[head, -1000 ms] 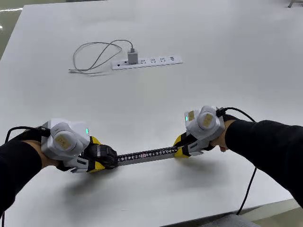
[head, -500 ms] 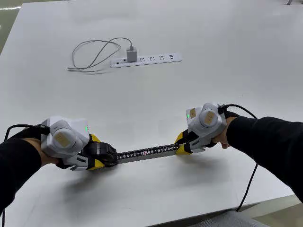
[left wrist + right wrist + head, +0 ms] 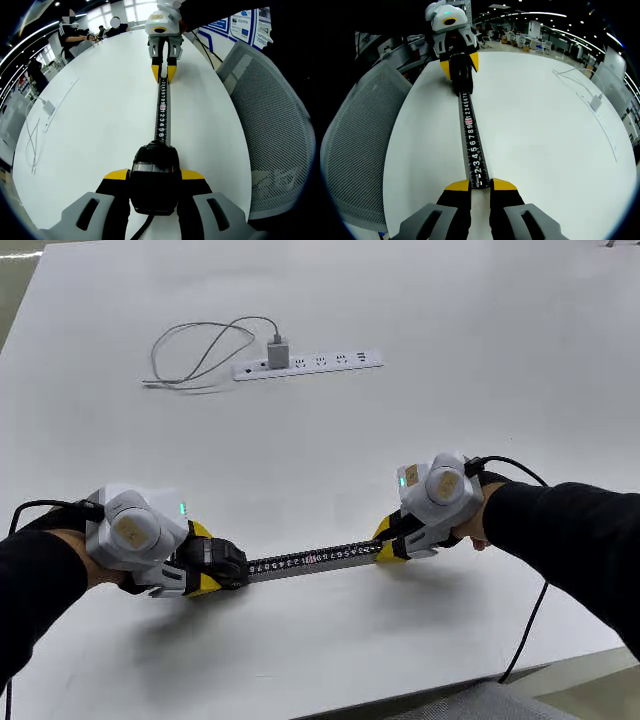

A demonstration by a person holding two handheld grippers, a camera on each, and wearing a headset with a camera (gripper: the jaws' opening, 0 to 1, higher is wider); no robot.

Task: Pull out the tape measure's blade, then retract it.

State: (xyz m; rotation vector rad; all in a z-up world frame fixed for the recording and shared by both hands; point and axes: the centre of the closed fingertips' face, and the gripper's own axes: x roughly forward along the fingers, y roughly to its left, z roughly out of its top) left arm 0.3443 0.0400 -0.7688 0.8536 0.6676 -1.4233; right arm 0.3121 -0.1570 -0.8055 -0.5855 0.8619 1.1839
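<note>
The black tape measure case sits on the white table, with my left gripper shut on it. Its black blade with white numbers runs flat across the table to the right. My right gripper is shut on the blade's end, its yellow-tipped fingers pinching the tip. In the left gripper view the right gripper shows at the blade's far end; in the right gripper view the left gripper holds the case far off.
A white power strip with a grey charger and looped cable lies at the back left of the table. A mesh office chair stands by the table's near edge. People stand far off in the room.
My right gripper has slid a little further right with the blade's end, so slightly more blade is out. The left gripper and the case have stayed put.
</note>
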